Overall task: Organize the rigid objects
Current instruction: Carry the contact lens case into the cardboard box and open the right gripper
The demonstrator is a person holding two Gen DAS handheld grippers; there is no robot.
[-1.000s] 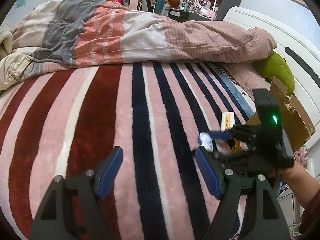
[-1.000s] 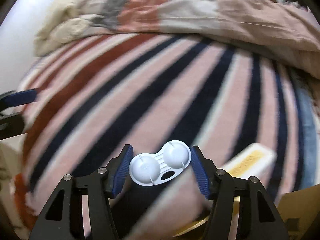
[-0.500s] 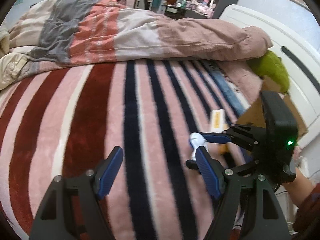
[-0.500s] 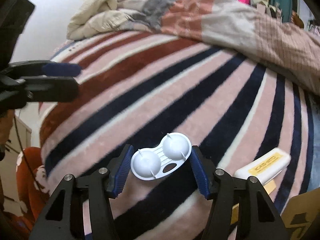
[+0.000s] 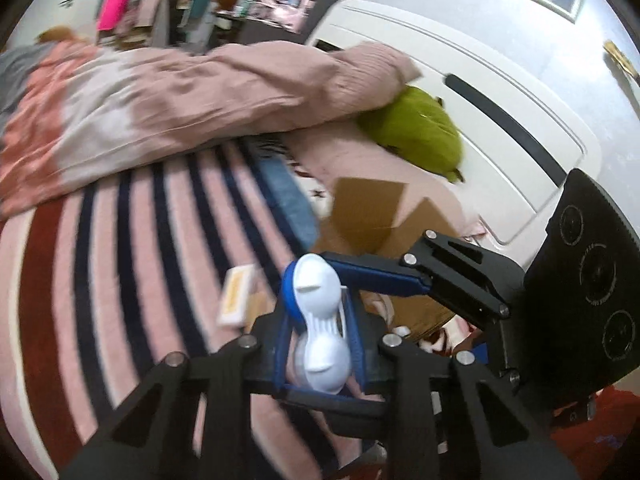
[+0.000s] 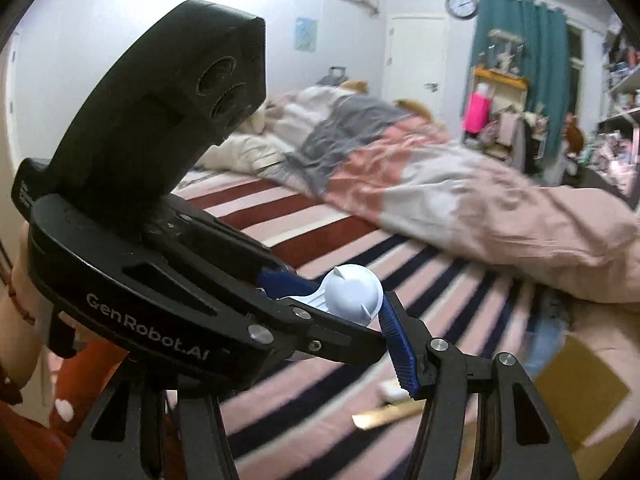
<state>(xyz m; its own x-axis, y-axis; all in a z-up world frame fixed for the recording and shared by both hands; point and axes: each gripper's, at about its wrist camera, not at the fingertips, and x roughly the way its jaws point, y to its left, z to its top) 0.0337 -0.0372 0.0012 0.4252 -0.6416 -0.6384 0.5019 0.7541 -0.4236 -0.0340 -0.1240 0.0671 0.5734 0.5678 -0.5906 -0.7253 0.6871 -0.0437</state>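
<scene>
1. Both the left gripper [image 5: 320, 344] and the right gripper [image 5: 316, 280] are clamped on the white lens case [image 5: 320, 320], lifted above the bed.
2. The left's jaws have just closed.
3. Remaining: the case and the yellow-labelled box [image 5: 236, 294] are not yet in the cardboard box [image 5: 368, 208].

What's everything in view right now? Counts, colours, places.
lens case: 1, white, clamped in both grippers
small box: 1, cream with yellow label, on blanket
cardboard box: 1, brown, open, near headboard
plush: 1, green, against headboard
duvet: 1, pink, grey and white, bunched along blanket's far side
blanket: 1, pink, navy and red stripes
wall clock: 1, pale face, beside teal curtain
left gripper: black, blue pads, jaws just closed on case's waist
right gripper: black, blue pads, clamping case's ends
</scene>
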